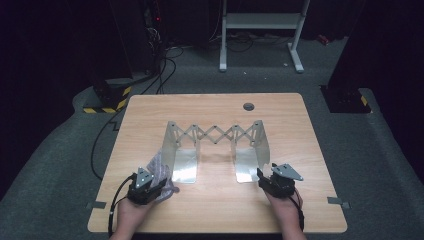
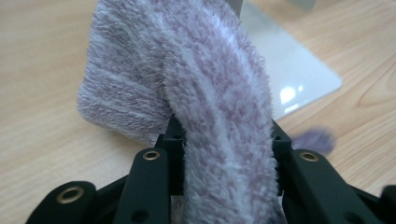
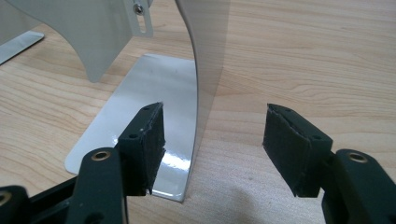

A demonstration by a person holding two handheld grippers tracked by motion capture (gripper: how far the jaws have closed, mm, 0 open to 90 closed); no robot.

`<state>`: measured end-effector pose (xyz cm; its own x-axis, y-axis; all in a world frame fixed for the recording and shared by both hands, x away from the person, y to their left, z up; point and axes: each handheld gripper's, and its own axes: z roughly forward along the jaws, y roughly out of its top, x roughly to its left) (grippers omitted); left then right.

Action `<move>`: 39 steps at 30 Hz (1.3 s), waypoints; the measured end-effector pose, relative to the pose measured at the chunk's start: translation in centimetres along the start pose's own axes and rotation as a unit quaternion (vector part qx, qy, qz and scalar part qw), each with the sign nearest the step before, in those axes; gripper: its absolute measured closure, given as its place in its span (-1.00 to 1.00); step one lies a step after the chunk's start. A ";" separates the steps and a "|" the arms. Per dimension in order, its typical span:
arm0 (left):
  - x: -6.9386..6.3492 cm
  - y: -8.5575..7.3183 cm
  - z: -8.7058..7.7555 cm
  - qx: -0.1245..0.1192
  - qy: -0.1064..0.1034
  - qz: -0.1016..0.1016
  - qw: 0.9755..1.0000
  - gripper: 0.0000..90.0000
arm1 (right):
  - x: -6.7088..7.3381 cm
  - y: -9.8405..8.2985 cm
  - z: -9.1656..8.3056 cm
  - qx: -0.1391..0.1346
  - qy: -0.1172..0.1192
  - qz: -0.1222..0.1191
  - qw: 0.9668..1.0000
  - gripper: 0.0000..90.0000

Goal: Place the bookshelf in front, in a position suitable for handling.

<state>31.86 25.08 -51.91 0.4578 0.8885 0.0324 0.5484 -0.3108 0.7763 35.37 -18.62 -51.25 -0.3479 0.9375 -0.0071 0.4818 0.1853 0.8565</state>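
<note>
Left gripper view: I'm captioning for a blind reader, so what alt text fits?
A fluffy lilac-and-white striped cloth is clamped in the left gripper and droops toward the camera, above a light wooden table. A shiny metal base plate lies behind.

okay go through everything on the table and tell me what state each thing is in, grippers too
Left gripper: shut on the fuzzy lilac cloth.
Right gripper: open, the rack's right plate standing between its jaws, untouched.
Metal rack: upright, lattice stretched out.
Table: wooden, bearing the rack.
</note>
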 end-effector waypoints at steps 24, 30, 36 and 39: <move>-0.5 3.2 -5.9 -0.119 0.009 0.005 0.993 0.41 | 0.1 0.0 0.1 -0.001 -0.004 -0.007 1.000 -0.13; -1.1 4.1 -7.8 -0.147 0.028 0.025 0.988 0.41 | 0.1 0.0 0.1 -0.001 -0.006 -0.006 1.000 -0.13; -1.2 3.7 -7.1 -0.136 0.031 0.029 0.990 0.41 | 0.1 0.0 0.1 -0.001 -0.005 -0.007 1.000 -0.13; -1.1 3.3 -6.2 -0.120 0.026 0.025 0.992 0.41 | 0.0 0.0 0.1 -0.002 -0.006 -0.005 1.000 -0.13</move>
<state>28.82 25.17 -45.52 0.4398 0.8923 0.1018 0.3403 -0.2705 0.9006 35.42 -18.57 -51.29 -0.3430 0.9390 -0.0227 0.4749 0.1942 0.8583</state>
